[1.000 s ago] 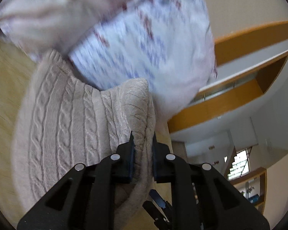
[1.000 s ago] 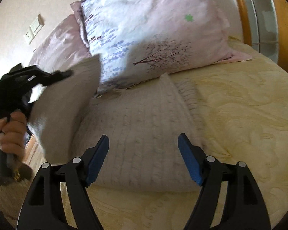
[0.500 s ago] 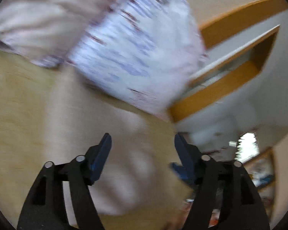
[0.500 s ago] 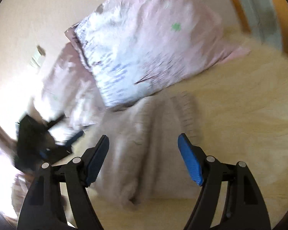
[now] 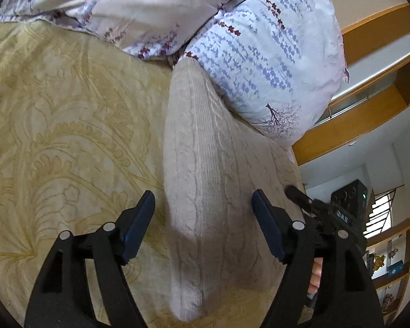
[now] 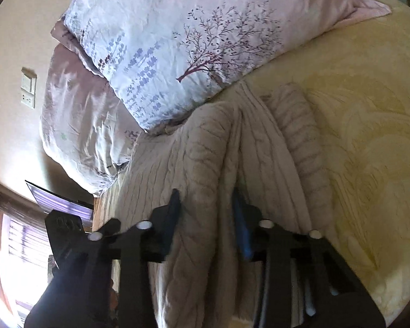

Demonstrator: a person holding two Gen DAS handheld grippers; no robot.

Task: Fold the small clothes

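Note:
A beige cable-knit sweater (image 5: 205, 169) lies folded into a long band on the yellow bedspread (image 5: 63, 125), its far end against a pillow. My left gripper (image 5: 202, 224) is open and empty, its jaws straddling the sweater's near end. In the right wrist view the sweater (image 6: 194, 147) fills the middle. My right gripper (image 6: 205, 213) has its jaws partly closed around a raised fold of the knit; whether they pinch it is unclear. The right gripper also shows at the left wrist view's right edge (image 5: 328, 210).
Two floral pillows (image 5: 259, 43) (image 6: 161, 32) lie at the head of the bed, touching the sweater's far end. A wooden headboard ledge (image 5: 369, 104) runs to the right. A wall switch plate (image 6: 28, 87) and a window (image 6: 16, 251) are on the left.
My left gripper let go of the sweater edge it was holding and opened; the fold now lies flat. My right gripper moved in onto the sweater and its jaws narrowed around a fold.

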